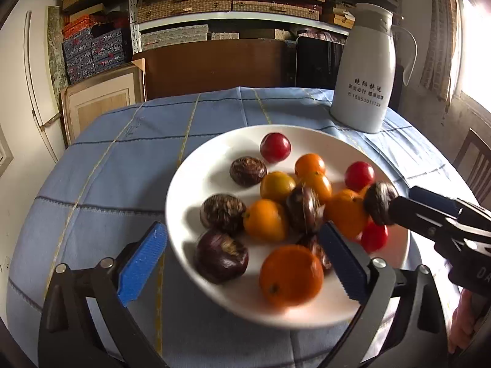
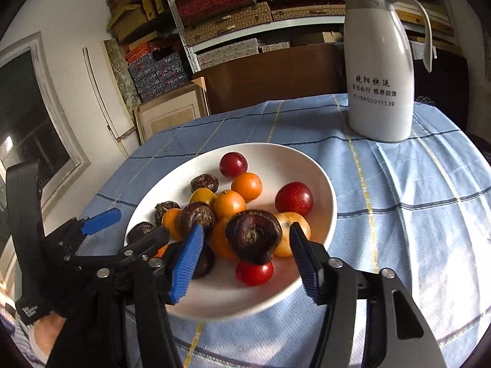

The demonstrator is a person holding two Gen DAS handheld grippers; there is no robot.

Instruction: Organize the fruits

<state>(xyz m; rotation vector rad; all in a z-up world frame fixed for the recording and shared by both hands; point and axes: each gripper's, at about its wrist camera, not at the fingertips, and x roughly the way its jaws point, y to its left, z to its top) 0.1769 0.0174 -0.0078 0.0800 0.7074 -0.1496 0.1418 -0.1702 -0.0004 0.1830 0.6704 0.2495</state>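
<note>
A white plate (image 1: 196,190) on the blue checked tablecloth holds several oranges, red plums and dark brown water chestnuts. My left gripper (image 1: 242,263) is open over the plate's near left rim, its right finger above the fruit pile, holding nothing. My right gripper (image 2: 245,257) is open above the plate's right side; a dark chestnut (image 2: 254,235) sits between its fingers, apart from both pads, seemingly in the air. In the left wrist view that chestnut (image 1: 379,202) is at the tip of the right gripper (image 1: 396,208). The plate also shows in the right wrist view (image 2: 319,184).
A tall white thermos jug (image 1: 365,70) stands at the far right of the table, also in the right wrist view (image 2: 380,70). Shelves of boxes, a wooden board and picture frames stand behind the table. A wooden chair (image 1: 475,159) stands at the right.
</note>
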